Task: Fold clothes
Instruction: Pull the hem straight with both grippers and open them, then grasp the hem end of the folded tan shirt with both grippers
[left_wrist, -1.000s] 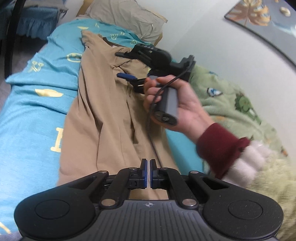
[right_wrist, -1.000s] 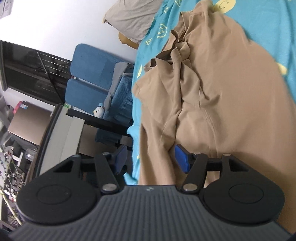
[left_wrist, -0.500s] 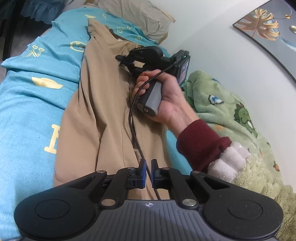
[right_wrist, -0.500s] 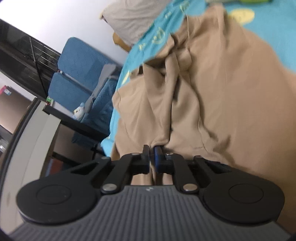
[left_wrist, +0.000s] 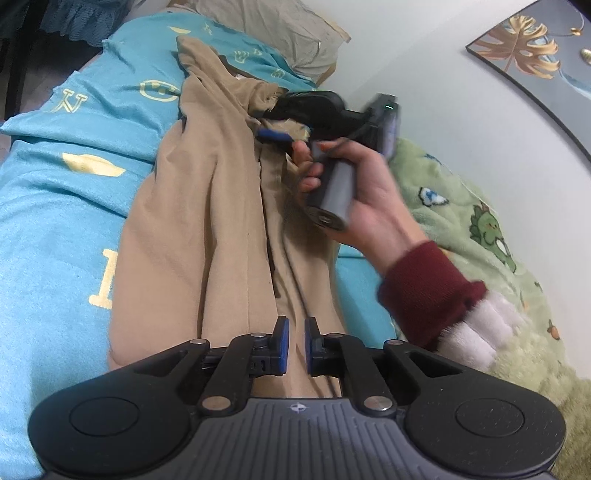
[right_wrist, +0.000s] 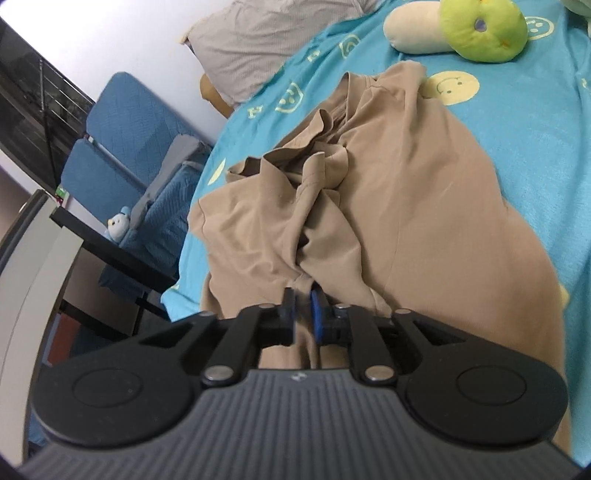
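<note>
Lying lengthwise on the bed's turquoise sheet (left_wrist: 55, 229) is the tan garment (left_wrist: 192, 236), bunched and creased along its middle, with one end reaching toward the grey pillow (left_wrist: 273, 22). The left gripper (left_wrist: 294, 345) is hovering low over the near end of the garment, its blue-padded fingers (left_wrist: 282, 341) sitting slightly apart with a narrow gap and nothing visibly between them. The right gripper (right_wrist: 302, 310) is pinching a raised fold of the tan cloth at the garment's central crease, fingers (right_wrist: 317, 314) nearly pressed together with fabric running between them. In the left wrist view the right hand (left_wrist: 362, 192) is gripping the grey handle of that tool, maroon cuff (left_wrist: 424, 291) showing, and the tool's tips are sitting against the bunched cloth at the far end. A green dinosaur-print blanket (left_wrist: 480, 221) is lying along the wall side of the bed. A green plush toy (right_wrist: 480, 29) is resting on the sheet beyond the garment, near the pillow. A blue chair (right_wrist: 122, 122) is standing beside the bed.
</note>
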